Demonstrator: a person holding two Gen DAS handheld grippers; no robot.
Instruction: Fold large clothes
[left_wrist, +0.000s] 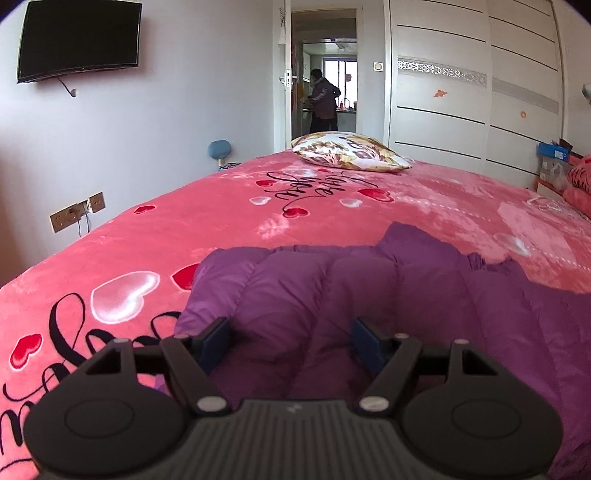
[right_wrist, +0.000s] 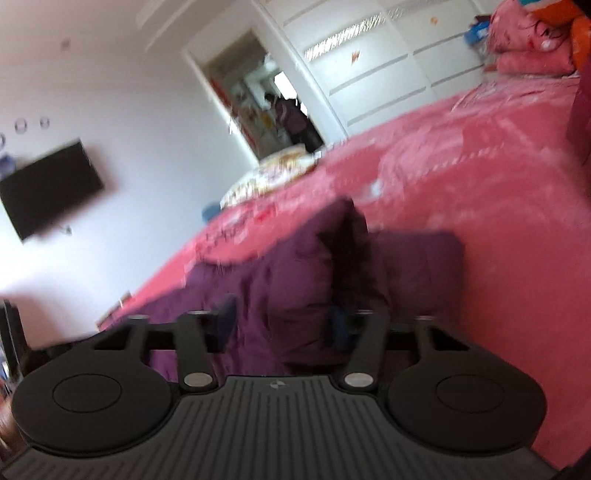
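Observation:
A purple quilted down jacket lies on the pink bed cover. My left gripper is open just above the jacket's near edge, with puffy fabric between and under its blue-padded fingers. In the blurred, tilted right wrist view the same jacket shows bunched, with a dark folded part sticking up. My right gripper is open over the jacket, nothing clamped in it.
A floral pillow lies at the bed's far end. A TV hangs on the left wall, a wardrobe stands at the right. A person stands beyond the open door. Pink bedding is piled at the far right.

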